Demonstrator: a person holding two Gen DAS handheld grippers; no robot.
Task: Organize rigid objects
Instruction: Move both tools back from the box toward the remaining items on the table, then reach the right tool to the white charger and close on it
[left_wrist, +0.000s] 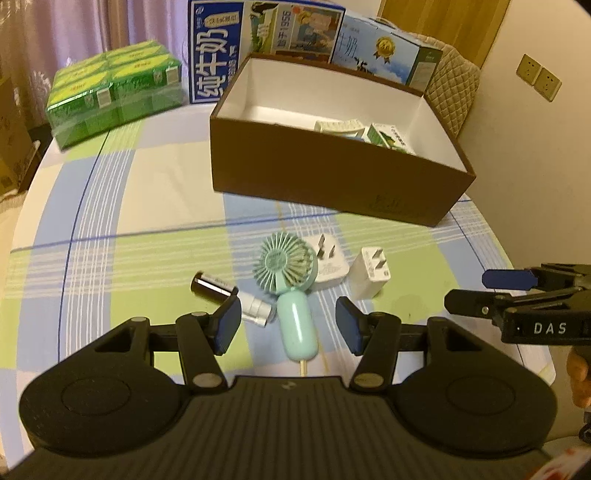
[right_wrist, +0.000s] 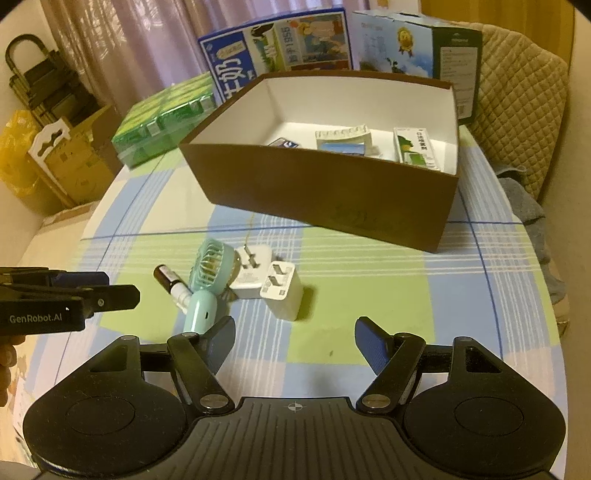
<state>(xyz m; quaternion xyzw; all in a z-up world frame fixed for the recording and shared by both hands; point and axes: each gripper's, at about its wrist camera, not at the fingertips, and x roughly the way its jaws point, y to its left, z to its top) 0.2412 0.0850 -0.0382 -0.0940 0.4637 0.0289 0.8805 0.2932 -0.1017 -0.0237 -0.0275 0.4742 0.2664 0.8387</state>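
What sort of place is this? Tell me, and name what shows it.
Most likely a room in a home. A table under a checked tablecloth stands before curtains, with a quilted chair beside it and milk cartons stacked at the back. Wall sockets fit a household too.

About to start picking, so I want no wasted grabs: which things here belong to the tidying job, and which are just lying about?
Job items:
- mint handheld fan
- two white plug adapters
- dark tube with silver cap
- brown box, some items already inside
- left gripper and right gripper, both open

Lying about:
- green packs
- milk cartons
- quilted chair
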